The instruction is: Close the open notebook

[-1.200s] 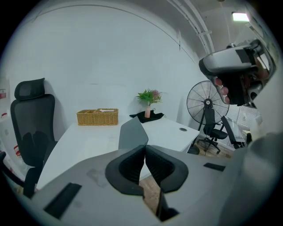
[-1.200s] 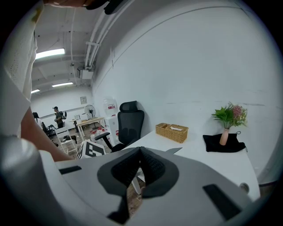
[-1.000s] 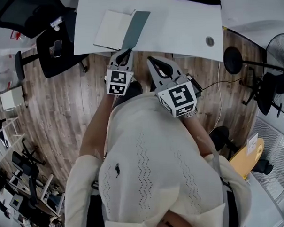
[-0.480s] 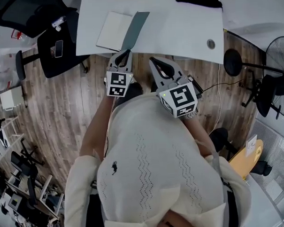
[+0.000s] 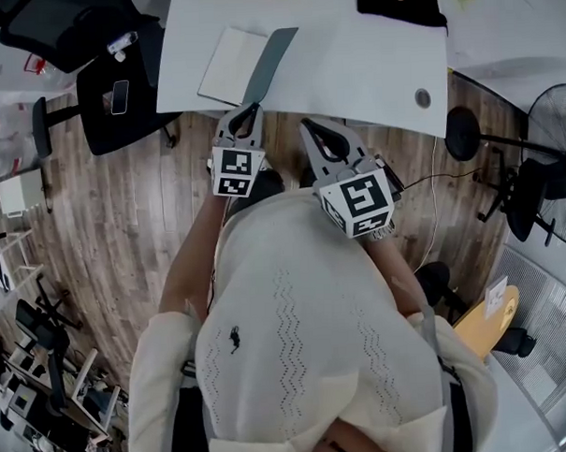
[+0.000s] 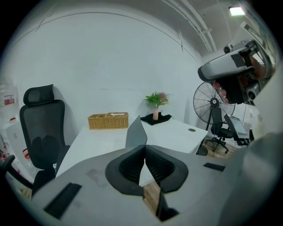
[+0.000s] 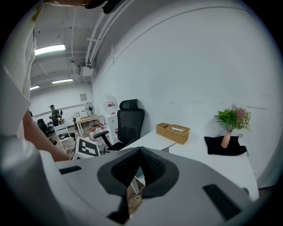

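White desk (image 5: 350, 49) bears the open notebook (image 5: 231, 63) near its front edge, grey cover tilted up. Just short of it hover the left gripper (image 5: 249, 108) and right gripper (image 5: 308, 126), both pressed together on nothing.

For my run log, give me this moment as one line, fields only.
notebook: open on table, cover up | left gripper: shut, empty, close to notebook | right gripper: shut, empty, short of table

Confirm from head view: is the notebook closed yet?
No: the notebook lies open on the table, its white page showing and its grey cover swung off to the side.
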`<state>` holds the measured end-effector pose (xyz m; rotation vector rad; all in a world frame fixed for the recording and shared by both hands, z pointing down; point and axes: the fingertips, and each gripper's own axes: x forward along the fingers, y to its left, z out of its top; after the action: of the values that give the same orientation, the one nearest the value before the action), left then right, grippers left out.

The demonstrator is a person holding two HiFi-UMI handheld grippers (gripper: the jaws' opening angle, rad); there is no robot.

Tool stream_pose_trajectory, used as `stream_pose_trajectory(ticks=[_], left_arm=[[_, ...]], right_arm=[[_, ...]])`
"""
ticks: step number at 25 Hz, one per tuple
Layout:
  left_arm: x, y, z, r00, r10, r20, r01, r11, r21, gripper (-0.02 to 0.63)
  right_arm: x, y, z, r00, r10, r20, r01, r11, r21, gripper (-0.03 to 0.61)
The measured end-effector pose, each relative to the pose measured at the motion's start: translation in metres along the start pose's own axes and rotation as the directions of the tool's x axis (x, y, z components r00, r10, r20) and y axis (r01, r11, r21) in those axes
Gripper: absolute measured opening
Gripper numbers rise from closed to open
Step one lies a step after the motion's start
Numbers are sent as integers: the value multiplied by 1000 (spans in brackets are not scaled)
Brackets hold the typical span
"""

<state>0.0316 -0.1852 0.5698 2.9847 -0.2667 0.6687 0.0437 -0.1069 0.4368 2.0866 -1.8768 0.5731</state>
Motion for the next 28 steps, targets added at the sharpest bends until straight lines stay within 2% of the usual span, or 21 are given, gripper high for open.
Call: stream_pose_trajectory(ticks=[17, 28], left_arm=[[-4, 45, -8, 997, 77, -10, -77, 997, -22, 18], [-2, 68, -18, 996, 90, -29, -91, 995, -47, 18]], right_arm=[[28, 5, 8, 999, 18, -26, -19, 1000, -7, 0], [47, 5, 11, 999, 14, -50, -14, 1000, -9, 1]])
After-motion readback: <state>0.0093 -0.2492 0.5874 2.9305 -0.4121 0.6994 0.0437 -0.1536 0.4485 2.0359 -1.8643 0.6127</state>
